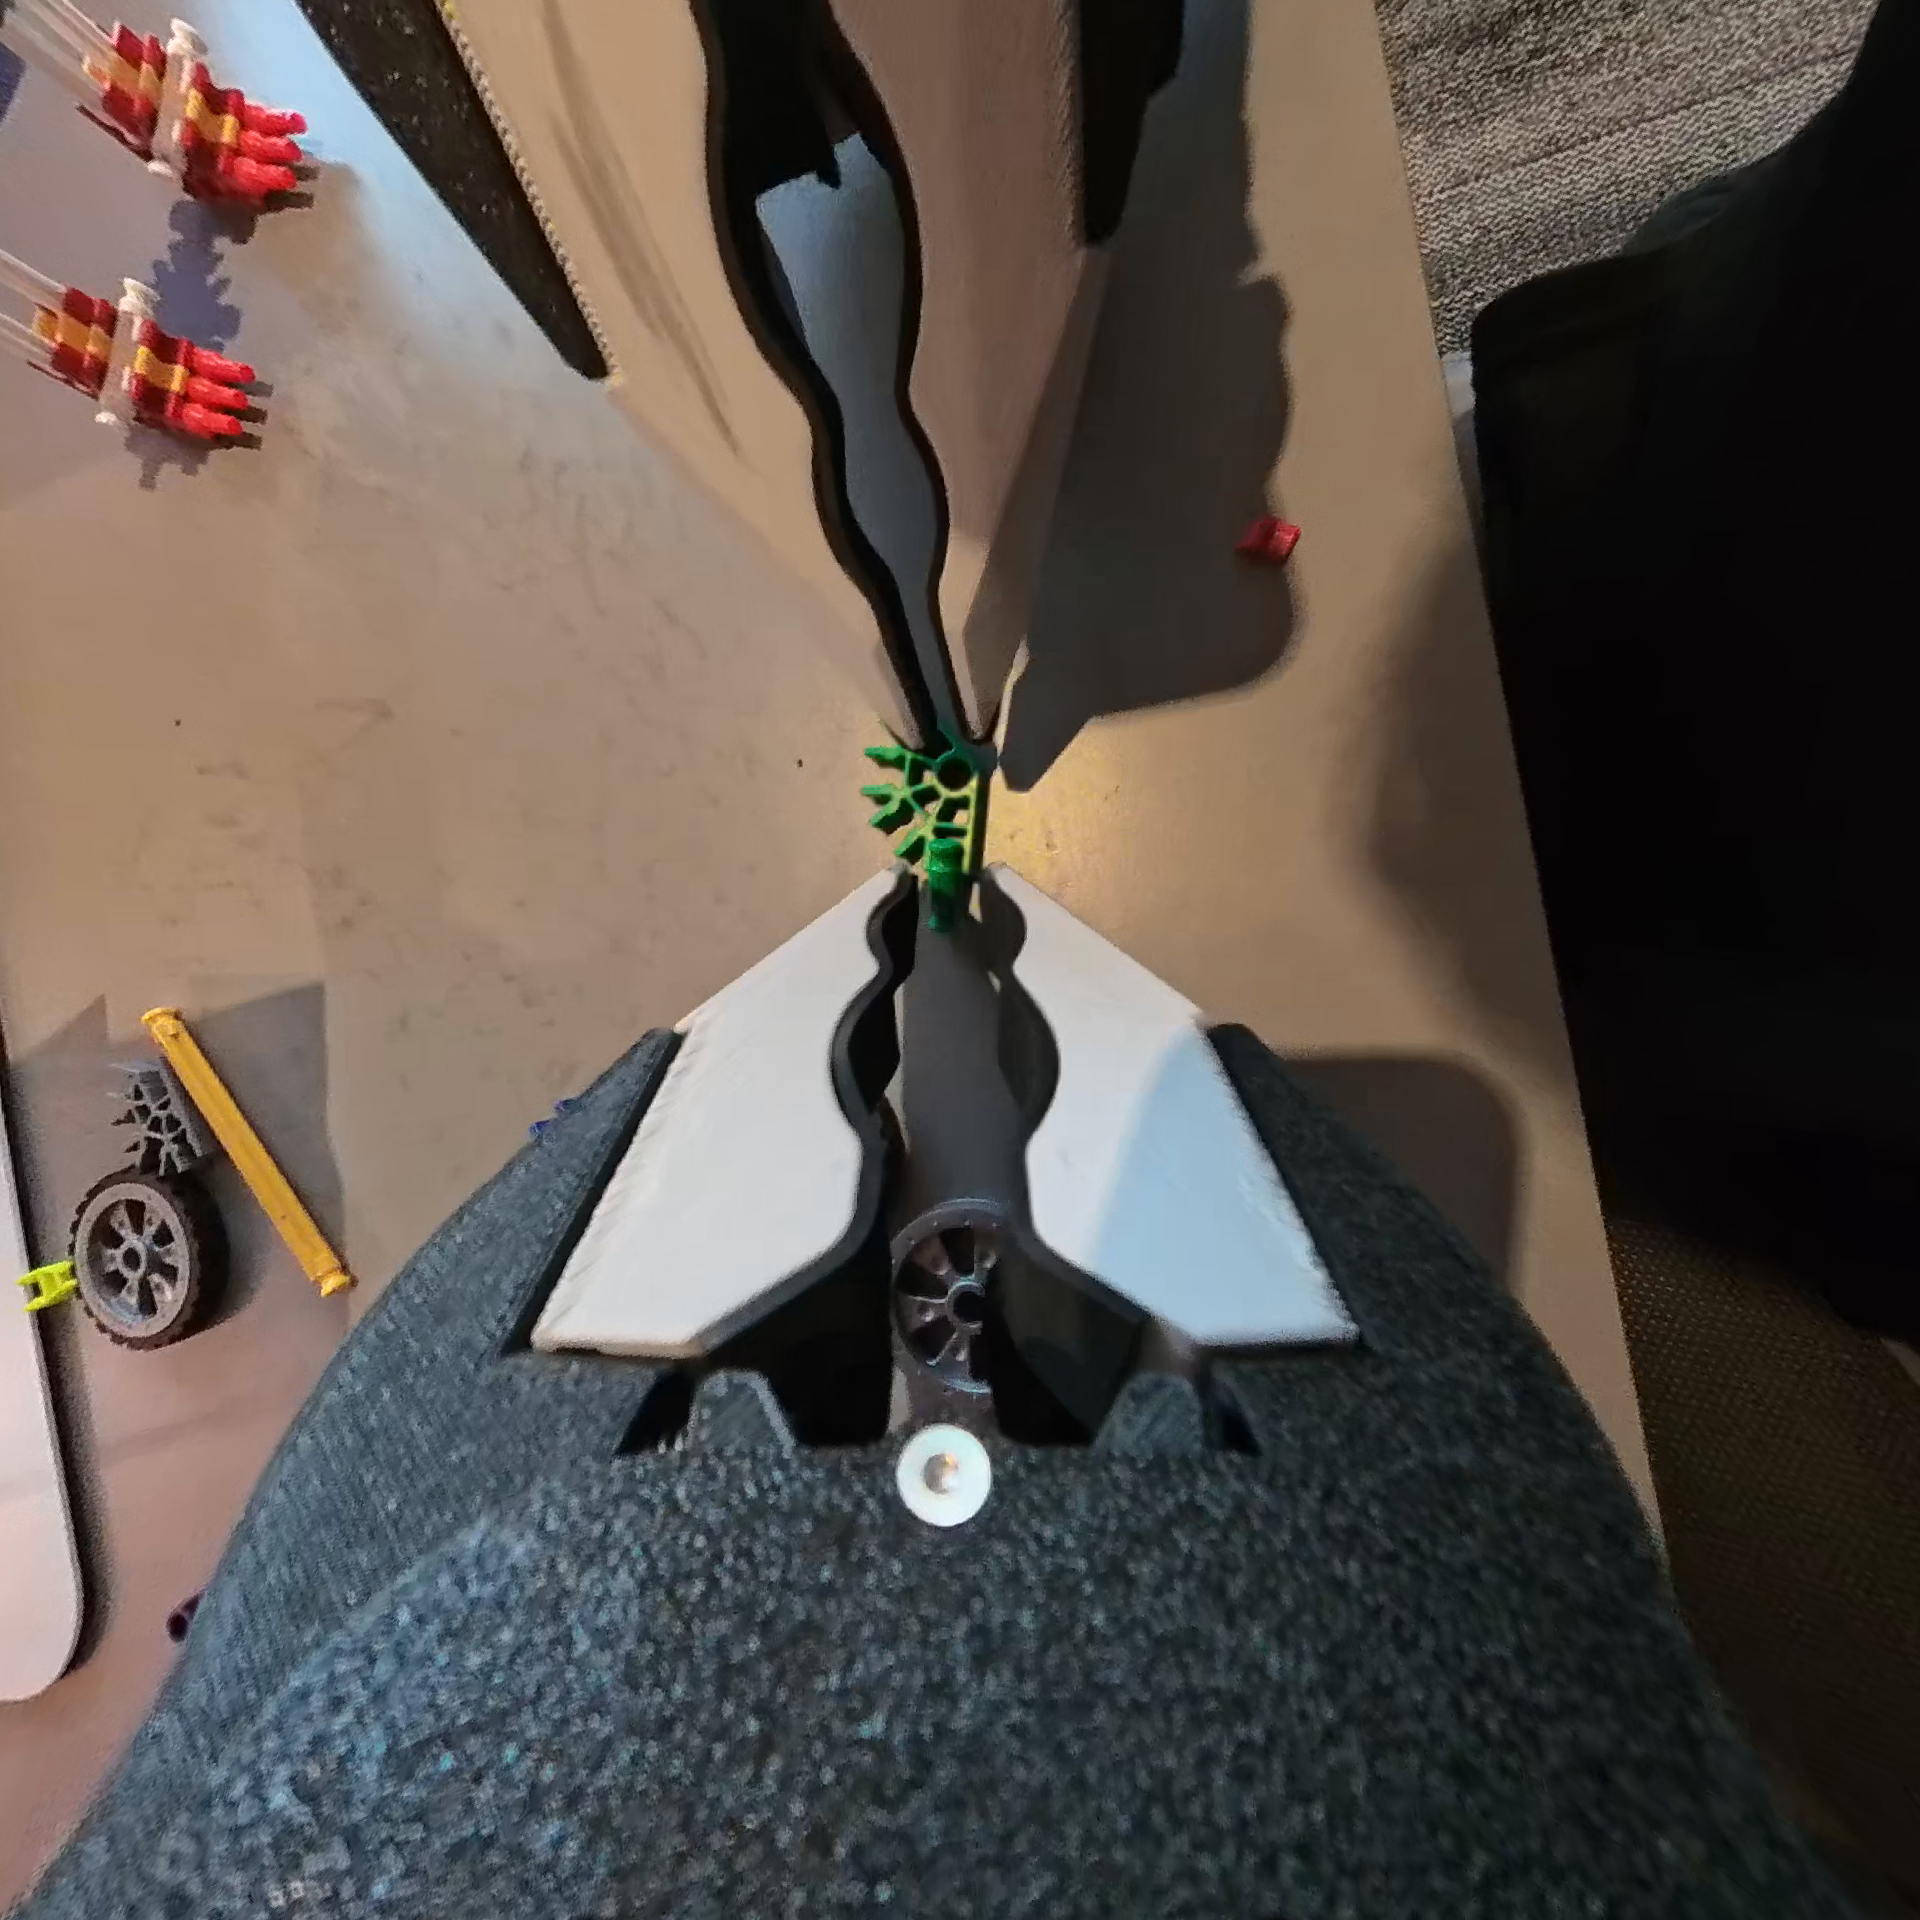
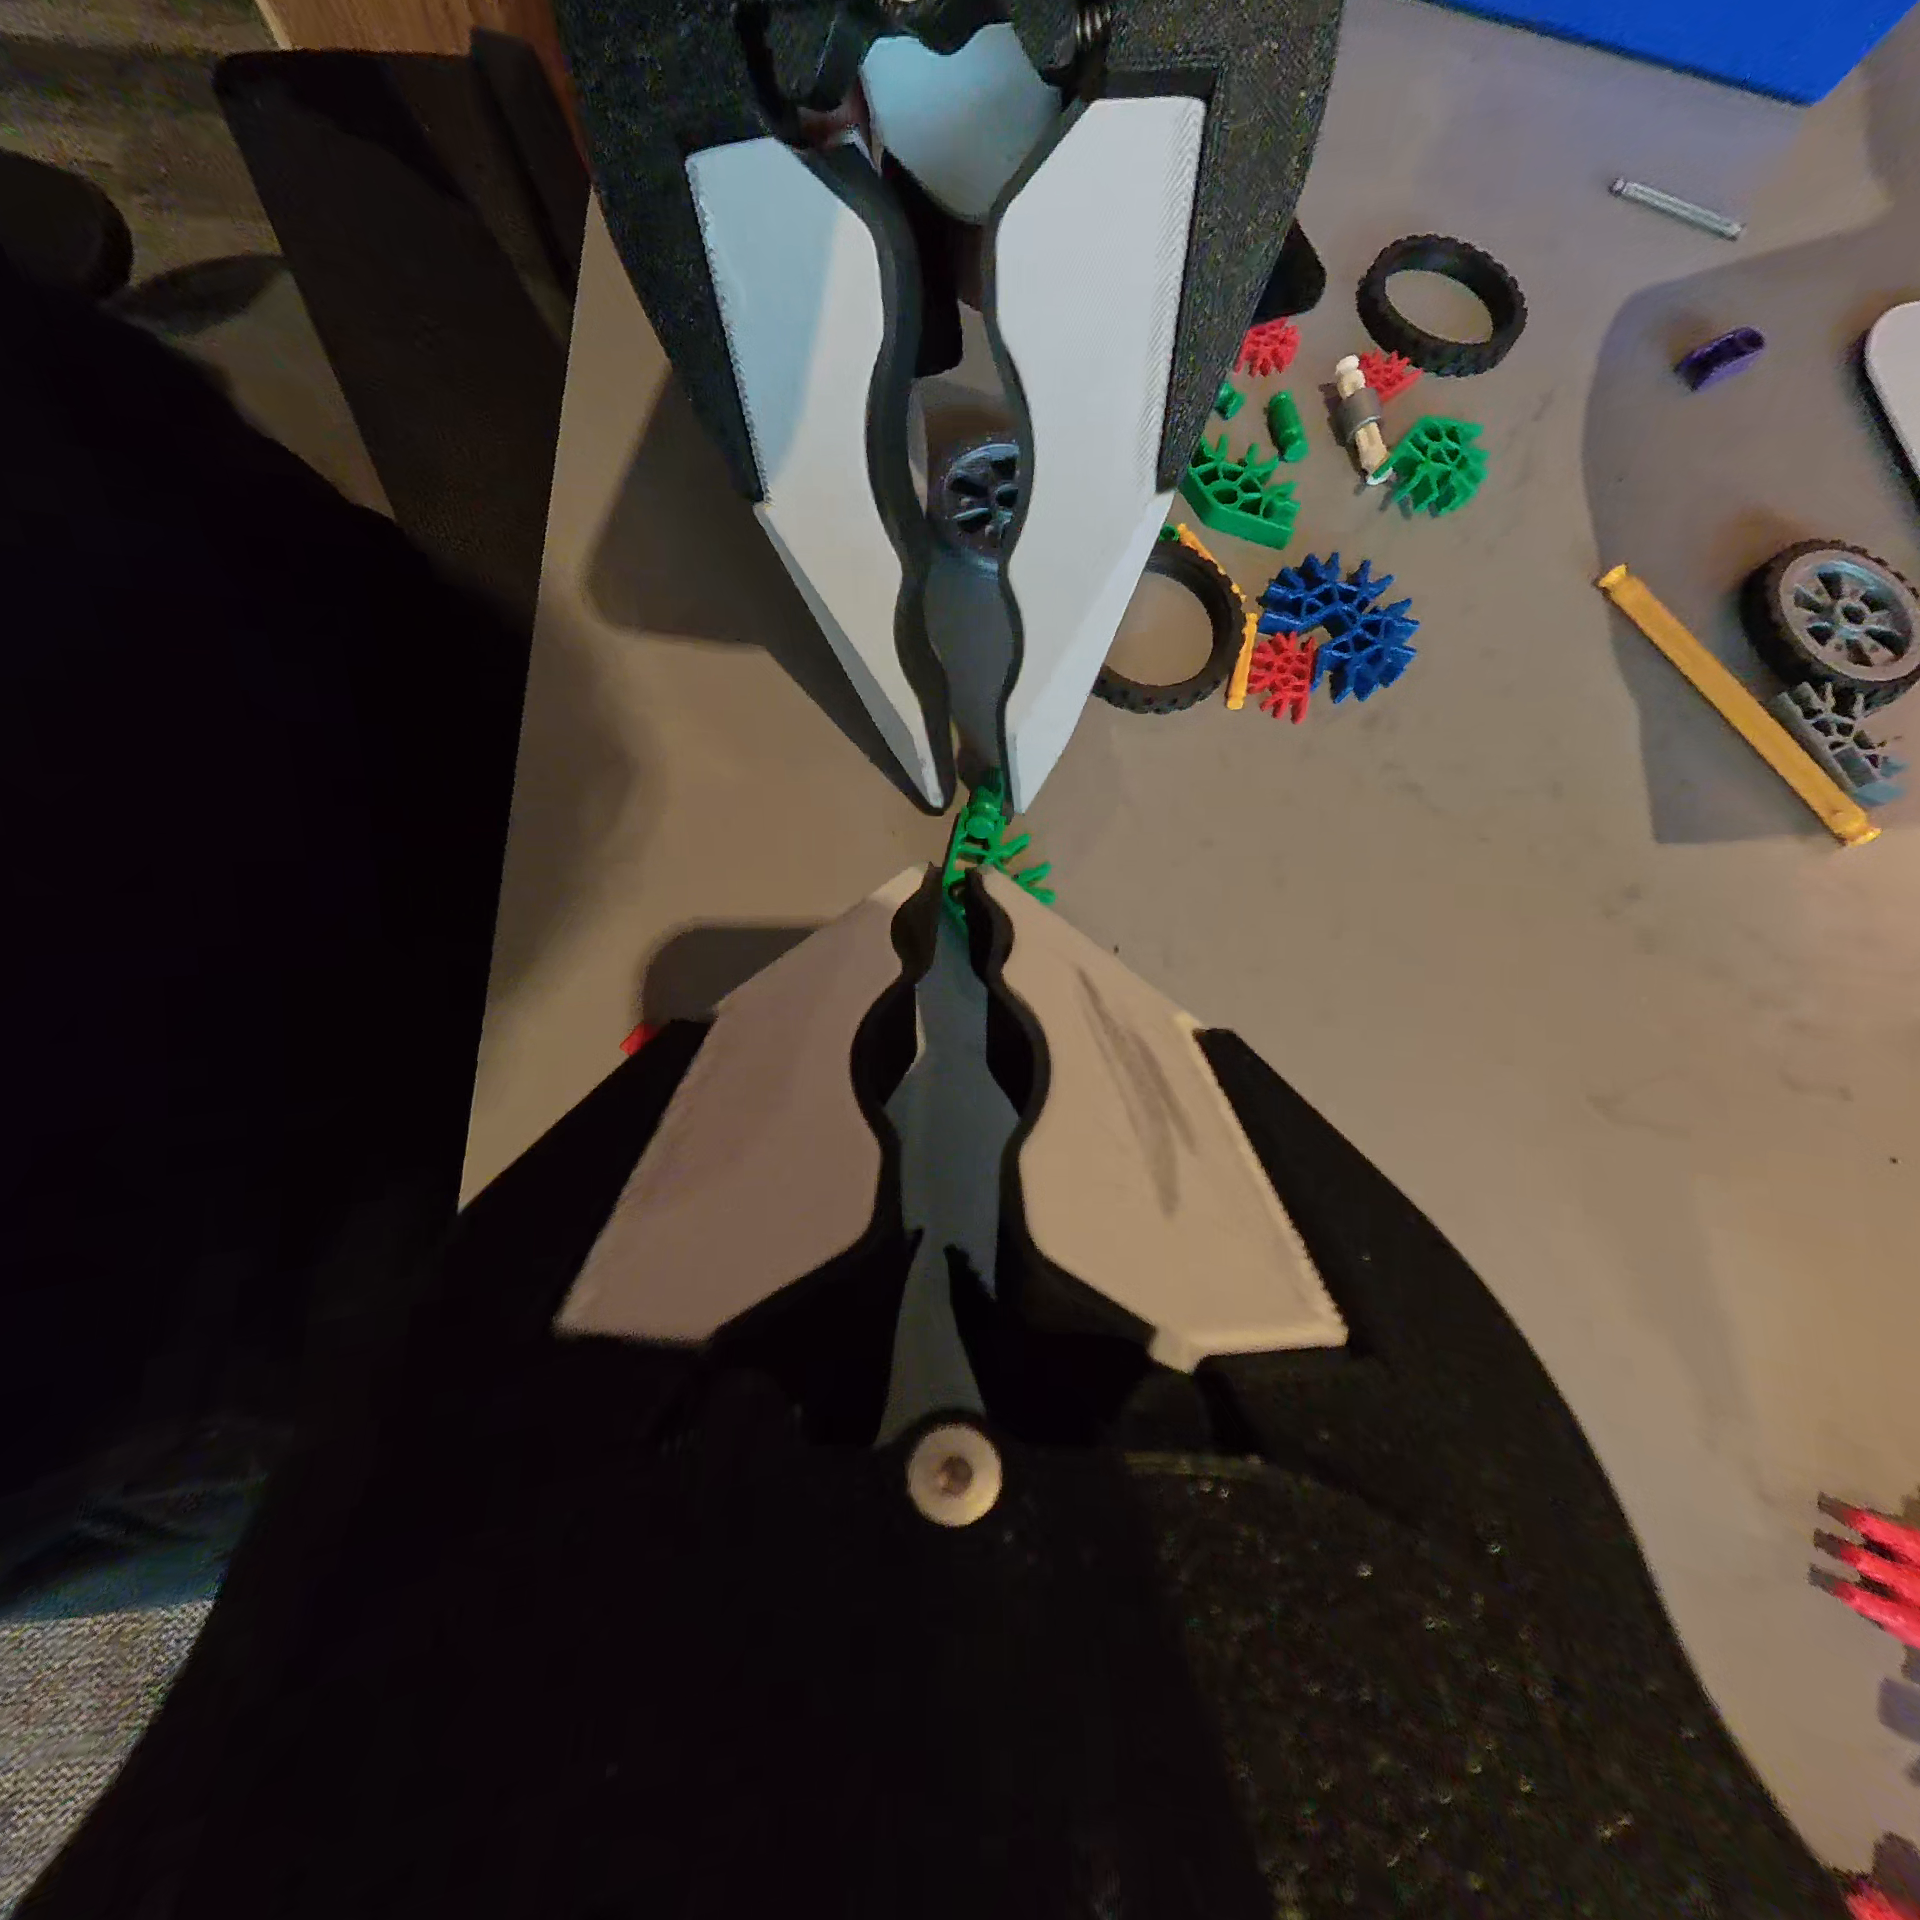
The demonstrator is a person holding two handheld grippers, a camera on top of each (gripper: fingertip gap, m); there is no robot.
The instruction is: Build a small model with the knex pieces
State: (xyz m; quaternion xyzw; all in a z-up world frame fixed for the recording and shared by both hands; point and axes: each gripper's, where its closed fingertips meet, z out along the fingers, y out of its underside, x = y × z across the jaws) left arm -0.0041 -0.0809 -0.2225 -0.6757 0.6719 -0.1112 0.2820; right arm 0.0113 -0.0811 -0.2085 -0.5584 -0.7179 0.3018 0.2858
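My left gripper [image 1: 940, 883] is shut on a short green rod [image 1: 943, 878] at its tips. My right gripper [image 2: 948, 896] faces it tip to tip and is shut on a green fan-shaped connector [image 2: 997, 850]. The rod's end meets the connector [image 1: 930, 795] just above the tan table [image 1: 520, 675]. The right gripper comes in from the top of the left wrist view [image 1: 961, 722], and the left gripper from the top of the right wrist view [image 2: 971, 795]. A grey wheel hub [image 1: 945, 1309] shows in the gap between the left fingers; I cannot tell whether it is held.
Two red-and-white assemblies [image 1: 197, 135] lie at the far left, with a yellow rod [image 1: 244, 1148], a wheel [image 1: 145, 1257] and a grey connector. A small red piece [image 1: 1268, 538] lies near the table edge. Tyres [image 2: 1444, 301], blue [image 2: 1340, 623] and green connectors [image 2: 1242, 488] are piled to the right. My left and right fingertips are right by each other. My right gripper's tips are some 6 cm from the small red piece [image 1: 1268, 538].
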